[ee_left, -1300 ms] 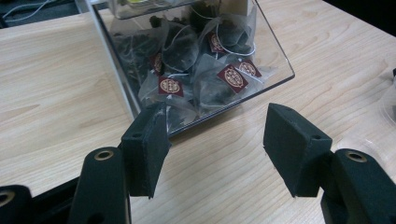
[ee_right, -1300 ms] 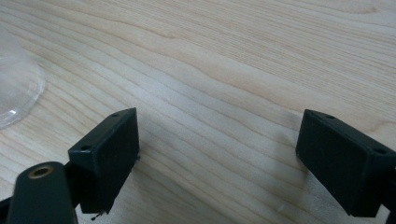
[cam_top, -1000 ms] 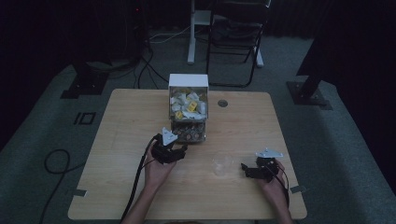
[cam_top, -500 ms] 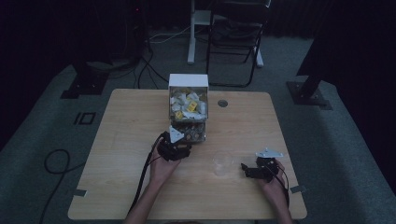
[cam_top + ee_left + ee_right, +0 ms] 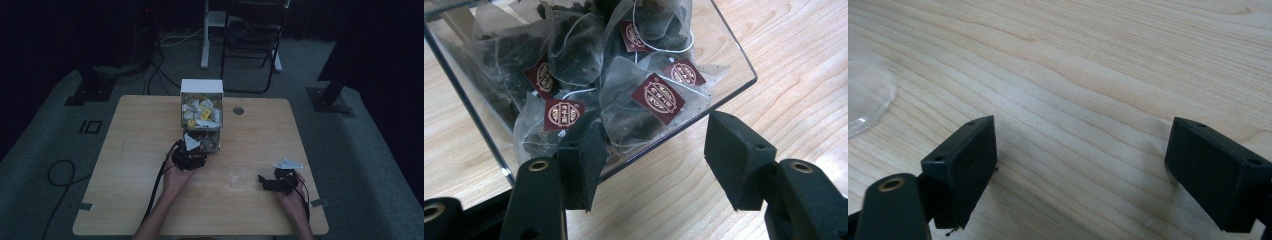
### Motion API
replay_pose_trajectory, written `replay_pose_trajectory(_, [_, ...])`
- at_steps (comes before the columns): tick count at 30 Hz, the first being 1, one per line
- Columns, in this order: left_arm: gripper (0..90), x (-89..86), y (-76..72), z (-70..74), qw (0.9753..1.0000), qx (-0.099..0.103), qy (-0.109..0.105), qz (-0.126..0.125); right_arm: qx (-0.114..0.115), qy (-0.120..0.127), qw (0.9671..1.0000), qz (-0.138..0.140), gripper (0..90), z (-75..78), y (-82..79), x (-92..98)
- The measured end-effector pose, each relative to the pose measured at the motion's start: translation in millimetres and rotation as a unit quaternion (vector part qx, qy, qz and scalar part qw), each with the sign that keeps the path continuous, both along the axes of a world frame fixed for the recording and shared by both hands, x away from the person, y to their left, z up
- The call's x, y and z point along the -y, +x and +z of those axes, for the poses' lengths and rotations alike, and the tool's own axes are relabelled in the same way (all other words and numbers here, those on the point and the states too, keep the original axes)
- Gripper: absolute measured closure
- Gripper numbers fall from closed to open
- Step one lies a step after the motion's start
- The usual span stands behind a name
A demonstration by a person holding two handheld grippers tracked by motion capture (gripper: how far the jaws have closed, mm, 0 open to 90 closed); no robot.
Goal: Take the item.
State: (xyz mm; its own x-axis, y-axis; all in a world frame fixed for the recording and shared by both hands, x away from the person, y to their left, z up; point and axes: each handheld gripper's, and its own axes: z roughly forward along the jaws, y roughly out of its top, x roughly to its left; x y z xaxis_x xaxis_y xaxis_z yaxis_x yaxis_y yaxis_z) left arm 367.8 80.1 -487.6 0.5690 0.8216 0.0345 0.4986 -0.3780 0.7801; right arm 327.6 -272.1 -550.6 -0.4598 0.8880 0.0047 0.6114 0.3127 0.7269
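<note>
Tea bags point(image 5: 624, 107) fill the low tray of a clear dispenser point(image 5: 201, 117) at the table's middle, one bag lying between the spread jaws of the left gripper point(image 5: 649, 160), which grasps nothing. One pad point(image 5: 583, 165) sits at the clear tray rim point(image 5: 724, 70); closing now could, by this judgement, clamp plastic rather than mesh, or snag a string and drag out several bags. Rightward, a clear cup point(image 5: 238, 175) stands apart on the wooden table point(image 5: 130, 150). The right gripper point(image 5: 1080, 175) rests released over bare wood.

dim room, grey carpet point(image 5: 45, 200), black chair point(image 5: 252, 35)
</note>
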Motion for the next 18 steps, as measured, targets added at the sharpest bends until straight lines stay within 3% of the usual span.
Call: replay_pose_trajectory(18, [45.6,-5.0,-12.9,0.1,1.0,0.003,-0.007,-0.002,0.0,0.0,1.0,0.0,13.0,0.0,0.0,0.0])
